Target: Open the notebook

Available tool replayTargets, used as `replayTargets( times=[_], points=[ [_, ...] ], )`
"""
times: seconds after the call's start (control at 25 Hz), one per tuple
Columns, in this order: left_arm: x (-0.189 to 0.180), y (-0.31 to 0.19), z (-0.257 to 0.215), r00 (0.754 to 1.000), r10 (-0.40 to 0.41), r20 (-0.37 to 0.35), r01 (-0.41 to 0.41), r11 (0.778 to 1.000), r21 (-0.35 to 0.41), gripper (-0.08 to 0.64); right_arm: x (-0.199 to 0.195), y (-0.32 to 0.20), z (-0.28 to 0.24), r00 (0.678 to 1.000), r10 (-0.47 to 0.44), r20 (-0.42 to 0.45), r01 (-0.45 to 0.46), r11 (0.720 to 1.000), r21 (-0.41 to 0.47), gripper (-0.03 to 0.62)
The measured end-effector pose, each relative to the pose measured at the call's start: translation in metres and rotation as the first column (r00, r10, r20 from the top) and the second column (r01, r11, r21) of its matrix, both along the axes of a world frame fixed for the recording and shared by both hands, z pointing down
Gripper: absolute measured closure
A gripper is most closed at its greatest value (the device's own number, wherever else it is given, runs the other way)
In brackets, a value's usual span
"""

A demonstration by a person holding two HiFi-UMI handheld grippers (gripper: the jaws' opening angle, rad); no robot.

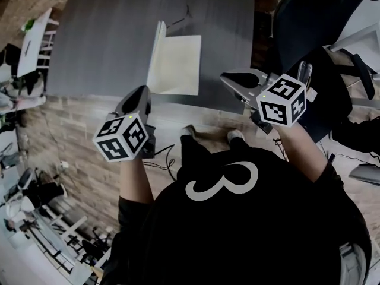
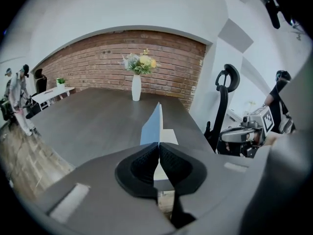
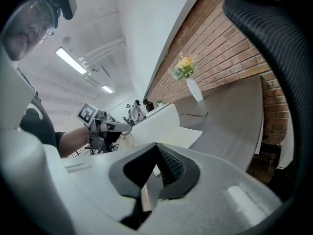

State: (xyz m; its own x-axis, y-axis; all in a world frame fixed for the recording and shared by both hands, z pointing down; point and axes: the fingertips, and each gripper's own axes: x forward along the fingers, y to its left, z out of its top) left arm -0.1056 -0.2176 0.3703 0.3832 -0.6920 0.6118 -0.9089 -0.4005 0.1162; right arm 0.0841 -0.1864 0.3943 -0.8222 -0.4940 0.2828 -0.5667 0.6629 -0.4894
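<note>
The notebook [image 1: 175,64] lies at the near edge of the grey table [image 1: 107,40], its white pages facing up. Its cover [image 1: 157,52] stands upright along the left side. My left gripper [image 1: 142,91] is shut on the near end of that cover. In the left gripper view the cover [image 2: 154,124] runs edge-on straight into the closed jaws of the left gripper [image 2: 158,148]. My right gripper [image 1: 225,78] hangs off the table's near edge to the right of the notebook, shut and holding nothing. In the right gripper view the raised cover [image 3: 156,124] shows beyond the right gripper [image 3: 156,148].
A white vase of flowers [image 2: 136,84] stands at the table's far end, and a thin dark cable [image 1: 181,18] lies beyond the notebook. A black office chair [image 1: 309,16] stands to the right of the table. Brick flooring lies below the near edge.
</note>
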Motion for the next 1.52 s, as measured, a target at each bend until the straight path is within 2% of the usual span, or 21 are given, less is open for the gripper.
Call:
replayTargets(
  times=[0.28, 0.52, 0.88, 1.08, 1.16, 1.36, 1.52],
  points=[
    [-0.046, -0.017, -0.005, 0.997, 0.028, -0.079, -0.028, 1.000, 0.001, 0.528, -0.041, -0.024, -0.008, 0.999, 0.038, -0.021, -0.038, 0.999, 0.008, 0.591],
    [-0.082, -0.032, 0.008, 0.977, 0.061, -0.205, -0.075, 0.995, -0.066, 0.525, -0.076, -0.027, -0.003, 0.994, 0.103, -0.036, -0.104, 0.994, -0.024, 0.591],
    [-0.139, -0.053, 0.042, 0.970, 0.129, -0.207, -0.160, 0.977, -0.141, 0.512, -0.134, -0.035, 0.007, 0.973, 0.224, -0.062, -0.229, 0.970, -0.087, 0.591],
    [-0.153, -0.061, 0.070, 0.971, 0.178, -0.161, -0.204, 0.965, -0.163, 0.496, -0.148, -0.036, 0.015, 0.952, 0.295, -0.086, -0.303, 0.948, -0.097, 0.592],
    [-0.160, -0.062, 0.084, 0.970, 0.194, -0.143, -0.219, 0.959, -0.179, 0.490, -0.153, -0.035, 0.017, 0.938, 0.334, -0.091, -0.343, 0.934, -0.097, 0.591],
    [-0.172, -0.063, 0.118, 0.963, 0.222, -0.153, -0.255, 0.937, -0.241, 0.482, -0.161, -0.027, 0.018, 0.890, 0.447, -0.091, -0.454, 0.888, -0.078, 0.591],
    [-0.172, -0.065, 0.128, 0.950, 0.299, -0.090, -0.312, 0.925, -0.219, 0.503, -0.168, -0.013, 0.028, 0.859, 0.496, -0.130, -0.507, 0.859, -0.073, 0.591]
  ],
)
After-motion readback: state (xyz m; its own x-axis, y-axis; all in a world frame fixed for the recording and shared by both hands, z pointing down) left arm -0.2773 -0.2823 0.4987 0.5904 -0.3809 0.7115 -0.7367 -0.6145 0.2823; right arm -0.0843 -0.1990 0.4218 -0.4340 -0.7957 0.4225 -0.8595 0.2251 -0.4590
